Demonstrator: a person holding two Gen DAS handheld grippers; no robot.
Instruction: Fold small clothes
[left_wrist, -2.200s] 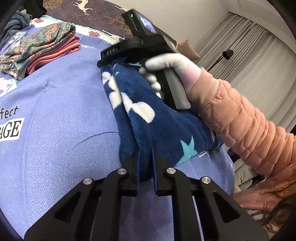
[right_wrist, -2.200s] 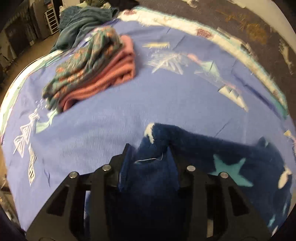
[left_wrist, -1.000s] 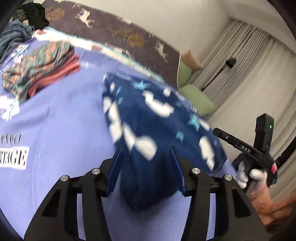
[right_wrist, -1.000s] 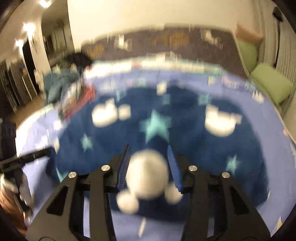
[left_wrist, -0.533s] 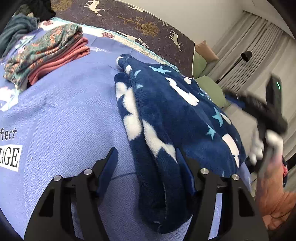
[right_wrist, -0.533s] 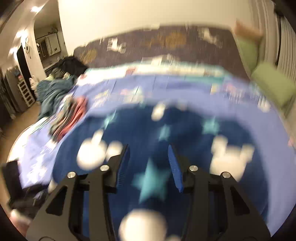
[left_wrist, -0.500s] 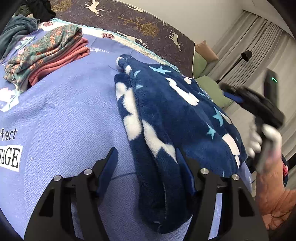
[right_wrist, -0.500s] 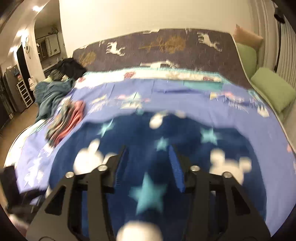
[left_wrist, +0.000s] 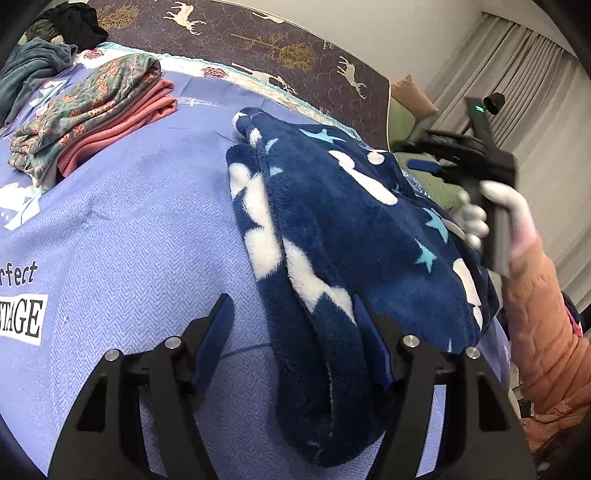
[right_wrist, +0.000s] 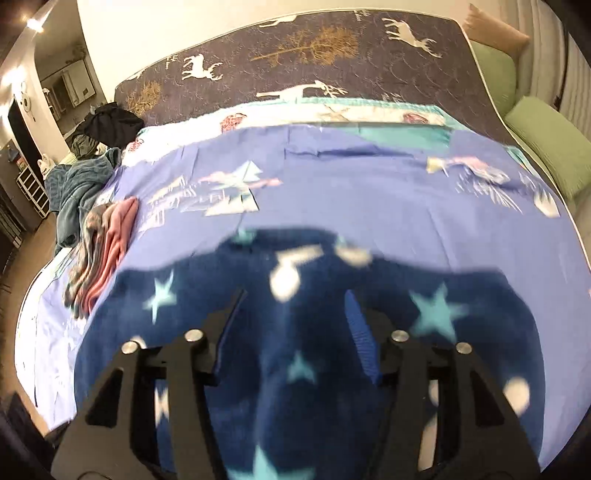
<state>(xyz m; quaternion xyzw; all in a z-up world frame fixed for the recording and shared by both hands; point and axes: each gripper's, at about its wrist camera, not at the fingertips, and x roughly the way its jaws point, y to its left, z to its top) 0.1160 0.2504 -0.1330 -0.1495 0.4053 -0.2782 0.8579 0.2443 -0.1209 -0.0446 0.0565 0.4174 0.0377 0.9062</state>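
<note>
Straddling the near end of the navy fleece garment (left_wrist: 332, 236), the left hand-held gripper (left_wrist: 295, 314) stands spread wide and grips nothing. The garment is plush, dark blue with white blobs and pale teal stars, folded double into a thick roll along its left edge, lying on the blue bedspread (left_wrist: 129, 229). Printed on the spread at the left edge are partial words, "rfect" and "TAGE". The right hand-held gripper (right_wrist: 295, 306) hangs over the fleece, likewise spread and empty. Farther off, a folded stack of clothes (left_wrist: 92, 110) rests on the bed.
</note>
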